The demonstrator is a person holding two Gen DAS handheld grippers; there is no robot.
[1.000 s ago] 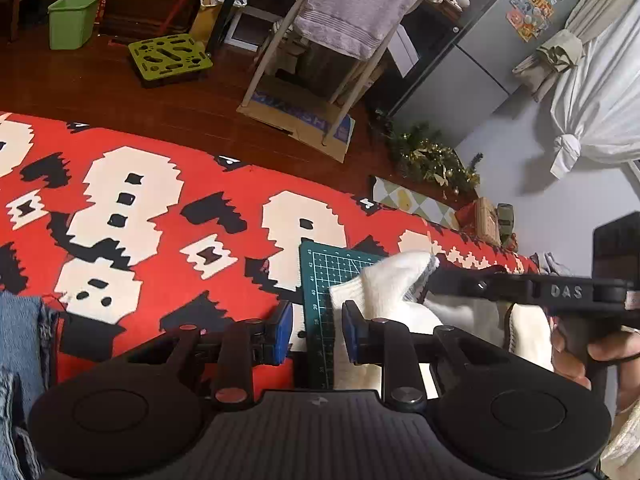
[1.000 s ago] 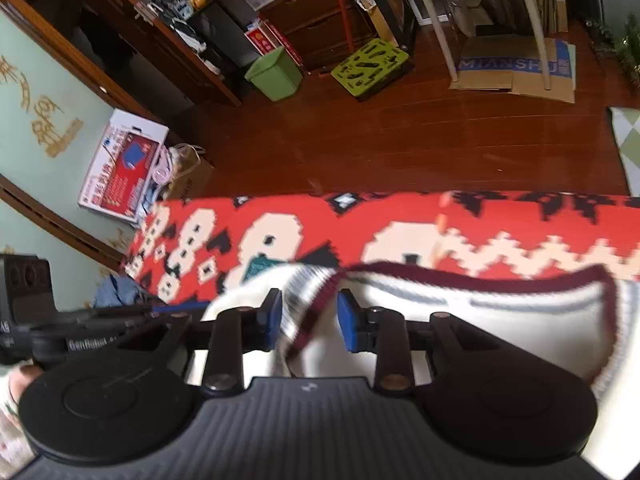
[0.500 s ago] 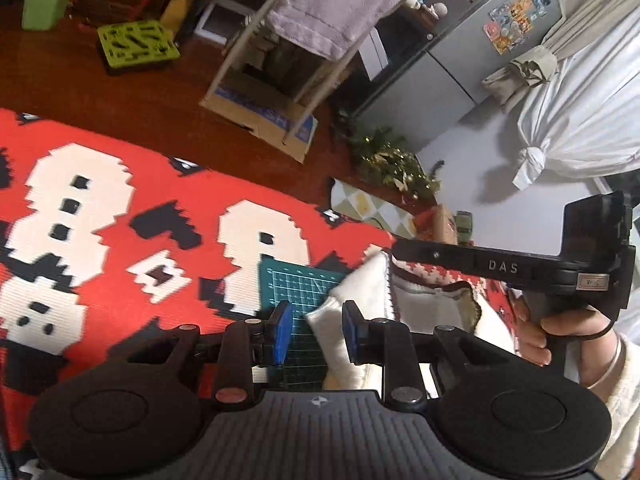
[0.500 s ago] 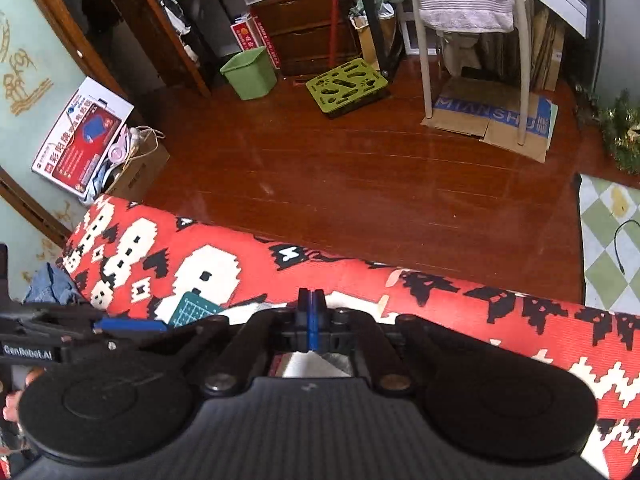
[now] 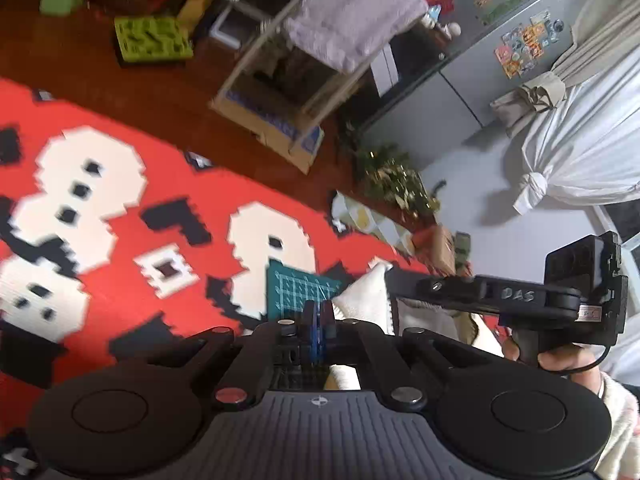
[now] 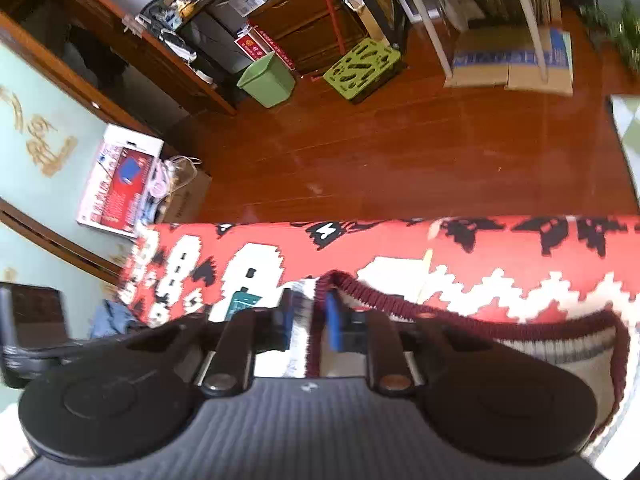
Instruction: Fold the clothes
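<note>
A cream knit sweater (image 5: 368, 300) with a maroon hem (image 6: 400, 304) lies on a red, white and black patterned blanket (image 5: 120, 300). My left gripper (image 5: 319, 310) is shut, pads pressed together, right beside the sweater's left edge; no cloth shows between the pads. In the right wrist view my right gripper (image 6: 309, 318) stands partly open, with the hem and striped cloth running through the gap. A hand (image 5: 560, 360) holds that gripper's black body over the sweater. A green cutting mat (image 5: 296, 288) lies just beyond my left fingertips.
Blue jeans (image 6: 112, 316) lie at the blanket's far left. Beyond the blanket's edge is wooden floor (image 6: 400, 152) with a green bin (image 6: 268, 80), a green crate (image 6: 360, 68), a towel rack (image 5: 352, 12), flattened cardboard (image 6: 512, 64), a plant (image 5: 392, 184) and a fridge (image 5: 480, 60).
My left gripper went from open to shut. My right gripper was open a second ago, fully shut half a second ago, and now shows a gap with the hem in it.
</note>
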